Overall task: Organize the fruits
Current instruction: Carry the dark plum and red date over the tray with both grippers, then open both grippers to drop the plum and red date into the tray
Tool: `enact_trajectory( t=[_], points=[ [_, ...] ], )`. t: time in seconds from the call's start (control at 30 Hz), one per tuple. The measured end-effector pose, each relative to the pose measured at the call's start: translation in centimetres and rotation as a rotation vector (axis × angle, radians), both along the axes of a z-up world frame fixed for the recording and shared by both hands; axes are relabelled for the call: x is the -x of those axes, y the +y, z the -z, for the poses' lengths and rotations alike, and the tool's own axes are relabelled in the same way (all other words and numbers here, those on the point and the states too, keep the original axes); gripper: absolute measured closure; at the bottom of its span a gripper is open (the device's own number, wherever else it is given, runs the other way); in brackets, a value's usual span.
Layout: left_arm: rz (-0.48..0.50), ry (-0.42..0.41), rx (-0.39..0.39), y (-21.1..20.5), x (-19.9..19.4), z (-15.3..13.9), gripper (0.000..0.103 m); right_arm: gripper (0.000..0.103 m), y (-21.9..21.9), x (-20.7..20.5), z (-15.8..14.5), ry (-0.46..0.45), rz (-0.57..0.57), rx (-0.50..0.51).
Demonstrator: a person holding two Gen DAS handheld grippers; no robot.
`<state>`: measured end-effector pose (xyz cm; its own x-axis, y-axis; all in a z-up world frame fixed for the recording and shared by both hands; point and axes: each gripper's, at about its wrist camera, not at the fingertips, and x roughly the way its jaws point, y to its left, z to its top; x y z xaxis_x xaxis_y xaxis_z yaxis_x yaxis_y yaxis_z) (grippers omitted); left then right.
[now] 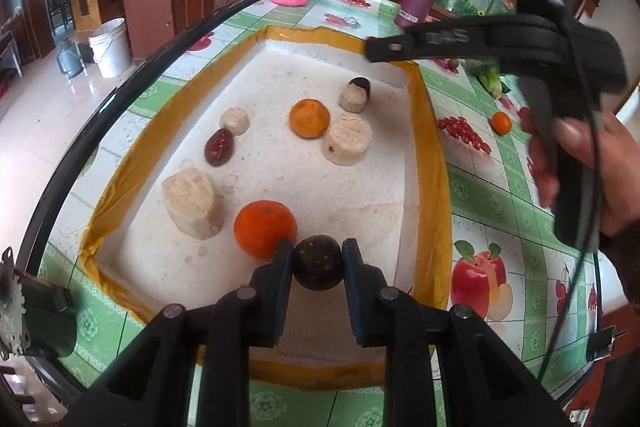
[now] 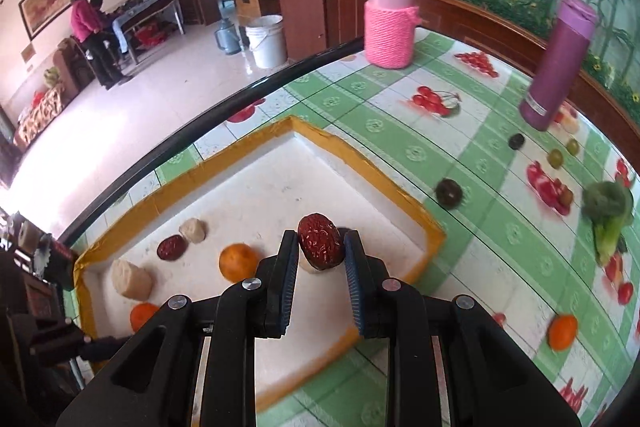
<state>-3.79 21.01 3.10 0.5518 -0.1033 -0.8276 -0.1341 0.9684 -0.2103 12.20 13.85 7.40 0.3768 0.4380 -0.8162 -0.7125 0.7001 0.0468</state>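
My left gripper (image 1: 318, 253) is shut on a dark round fruit (image 1: 319, 262), held over the near part of the white tray (image 1: 280, 75) with the yellow rim. An orange (image 1: 265, 229) sits just left of it on the tray. My right gripper (image 2: 320, 243) is shut on a red date (image 2: 320, 242) over the tray's right part (image 2: 352, 183). On the tray lie another orange (image 1: 309, 118), a red date (image 1: 219, 147) and several pale cylinder pieces (image 1: 193, 203). The right gripper also shows in the left wrist view (image 1: 480, 39), high above the tray.
A pink knit-covered jar (image 2: 390, 27) and a purple bottle (image 2: 556, 67) stand at the back of the fruit-print tablecloth. Loose on the cloth right of the tray: dark fruits (image 2: 449, 192), green fruits (image 2: 555, 158), broccoli (image 2: 608, 211), an orange (image 2: 562, 331). The table edge (image 2: 240, 95) runs left.
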Motion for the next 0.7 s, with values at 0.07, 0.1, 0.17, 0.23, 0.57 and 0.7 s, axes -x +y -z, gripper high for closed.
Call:
enact_trajectory(
  t=[0.07,0.1,0.17,0.23,0.57,0.7],
  points=[
    [0.015,-0.003,-0.024,-0.5,-0.2,-0.1,0.076,0.081,1.2,-0.5,0.6,0.004,-0.022,0.018],
    [0.024,-0.004,-0.038,-0.7,-0.4,-0.1,0.076,0.081,1.6,-0.7,0.9,0.007,-0.031,0.025],
    [0.044,0.0,-0.056,-1.3,-0.7,0.0,0.076,0.081,2.4,-1.1,1.4,0.018,-0.047,0.036],
    [0.057,0.008,-0.051,-1.6,-1.3,0.2,0.076,0.081,3.2,-1.5,2.0,0.035,-0.065,0.051],
    [0.064,0.023,-0.044,-1.8,-3.5,0.6,0.076,0.08,4.7,-2.6,3.7,0.028,-0.152,0.121],
    [0.078,0.018,-0.044,-2.1,-3.9,0.6,0.076,0.08,4.9,-3.2,4.4,0.04,-0.157,0.137]
  ],
)
